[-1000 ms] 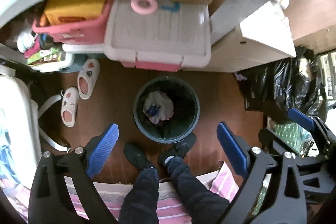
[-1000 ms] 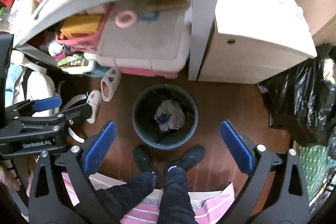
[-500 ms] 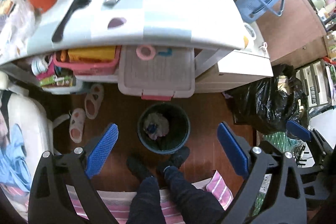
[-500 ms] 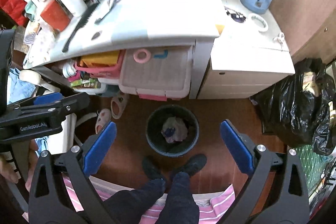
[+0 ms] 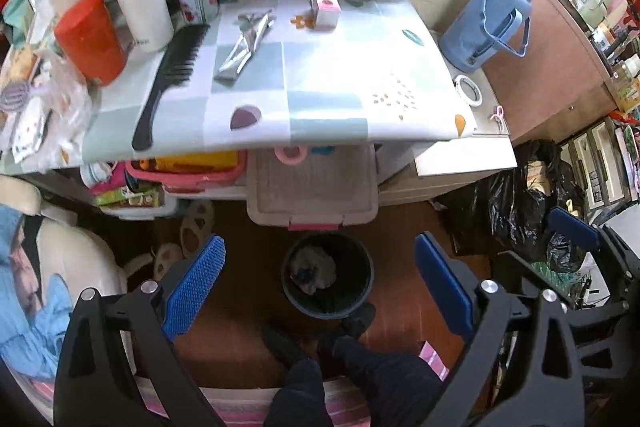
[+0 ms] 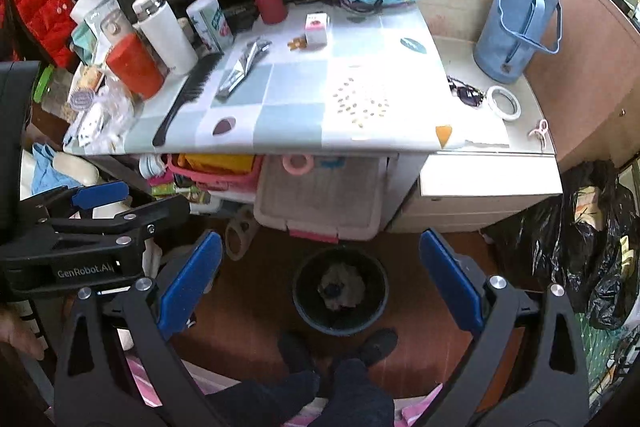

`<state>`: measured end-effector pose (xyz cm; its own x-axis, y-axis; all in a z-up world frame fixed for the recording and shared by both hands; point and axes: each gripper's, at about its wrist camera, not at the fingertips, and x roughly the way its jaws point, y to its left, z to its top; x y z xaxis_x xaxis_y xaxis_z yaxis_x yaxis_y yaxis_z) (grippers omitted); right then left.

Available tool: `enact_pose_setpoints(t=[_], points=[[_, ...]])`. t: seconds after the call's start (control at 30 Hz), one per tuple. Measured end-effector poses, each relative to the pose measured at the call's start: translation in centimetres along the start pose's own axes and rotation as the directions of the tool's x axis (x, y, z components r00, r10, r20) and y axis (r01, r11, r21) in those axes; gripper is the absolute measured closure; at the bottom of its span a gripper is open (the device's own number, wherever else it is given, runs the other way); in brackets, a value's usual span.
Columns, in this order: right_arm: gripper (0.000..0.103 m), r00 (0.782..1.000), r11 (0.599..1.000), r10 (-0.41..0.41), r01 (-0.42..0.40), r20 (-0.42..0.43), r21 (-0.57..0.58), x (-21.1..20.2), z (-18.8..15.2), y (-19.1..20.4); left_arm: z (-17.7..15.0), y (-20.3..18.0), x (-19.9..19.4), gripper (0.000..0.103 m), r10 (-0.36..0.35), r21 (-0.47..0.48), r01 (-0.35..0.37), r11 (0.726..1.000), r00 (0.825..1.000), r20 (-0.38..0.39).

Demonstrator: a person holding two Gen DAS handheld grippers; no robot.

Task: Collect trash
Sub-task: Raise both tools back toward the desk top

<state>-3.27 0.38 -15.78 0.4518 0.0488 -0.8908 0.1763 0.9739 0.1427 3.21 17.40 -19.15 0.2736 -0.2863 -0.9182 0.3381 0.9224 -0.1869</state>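
Trash here looks to be the silver wrapper (image 5: 245, 47) lying flat on the desk (image 5: 328, 99), between the black comb (image 5: 170, 83) and the small pink box (image 5: 325, 10); in the right wrist view the same wrapper (image 6: 243, 67) sits near the middle of the patterned cloth. Tiny orange scraps (image 5: 301, 22) lie just beside the box and may be rubbish too, though they are too small to tell.

Down on the floor the bin (image 5: 327, 275) stands in front of the storage box (image 5: 312, 187), by the person's feet, with crumpled paper (image 5: 312, 267) already in it.

Both tools hover well above the desk with nothing between their pads. The left gripper (image 5: 320, 279) has its jaws spread wide, and the right gripper (image 6: 320, 279) likewise.

The wrapper appears thin, light and crinkly, probably foil or film, so it should weigh almost nothing but may slide on the smooth cloth. Lying flat, it offers little to pinch; the puckered, raised upper end looks the best place to take hold, with the jaws closing across its narrow width. A light squeeze should do, since it will crush rather than resist. The comb close alongside could get nudged.
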Motion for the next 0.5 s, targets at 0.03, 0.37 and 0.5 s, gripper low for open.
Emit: enact_pose_setpoints(t=[0.03, 0.37, 0.5], points=[[0.005, 1.000, 1.000, 0.000, 0.000, 0.004, 0.002, -0.1, 0.2, 0.1, 0.2, 0.1, -0.2, 0.010, 0.003, 0.002, -0.003, 1.000, 1.000, 0.007], [0.005, 0.999, 1.000, -0.009, 0.008, 0.049, 0.015, -1.3, 1.8, 0.2, 2.2, 0.7, -1.8, 0.010, 0.014, 0.016, -0.015, 1.000, 0.999, 0.044], [0.005, 0.998, 1.000, -0.012, 0.011, 0.066, 0.013, -1.8, 2.3, 0.5, 2.9, 0.9, -2.5, 0.010, 0.020, 0.017, -0.021, 1.000, 0.998, 0.057]])
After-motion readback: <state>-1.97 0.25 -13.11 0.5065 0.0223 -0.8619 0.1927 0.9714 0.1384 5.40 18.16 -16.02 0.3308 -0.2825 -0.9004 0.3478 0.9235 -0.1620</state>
